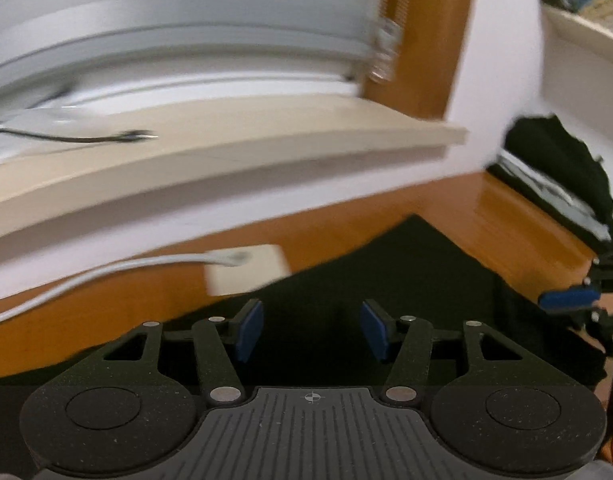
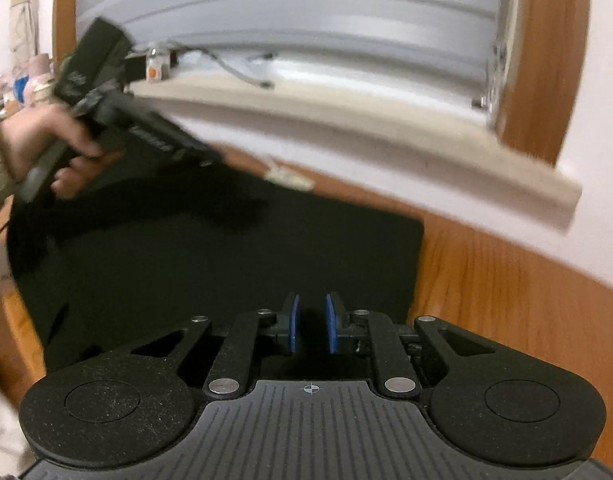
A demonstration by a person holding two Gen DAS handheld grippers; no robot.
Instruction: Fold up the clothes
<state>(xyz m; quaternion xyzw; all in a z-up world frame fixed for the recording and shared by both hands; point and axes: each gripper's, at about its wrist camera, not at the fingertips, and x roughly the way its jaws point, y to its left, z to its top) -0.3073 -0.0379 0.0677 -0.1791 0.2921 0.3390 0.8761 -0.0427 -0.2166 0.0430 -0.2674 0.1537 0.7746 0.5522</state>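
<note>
A black garment (image 2: 226,256) lies flat on the wooden table (image 2: 486,288), folded to a rough rectangle with a straight right edge. It also shows in the left wrist view (image 1: 386,276). My left gripper (image 1: 312,330) is open and empty, just above the garment's near part. My right gripper (image 2: 311,322) hovers over the garment's near right part with its blue pads a narrow gap apart and nothing between them. The left gripper's body and the hand holding it show in the right wrist view (image 2: 106,96). A right gripper finger (image 1: 568,298) shows at the left wrist view's right edge.
A white wall and a beige window sill (image 1: 226,160) run along the table's far side. A white cable (image 1: 106,272) and a white pad (image 1: 246,270) lie at the table's back. Another dark cloth pile (image 1: 554,168) sits at the far right.
</note>
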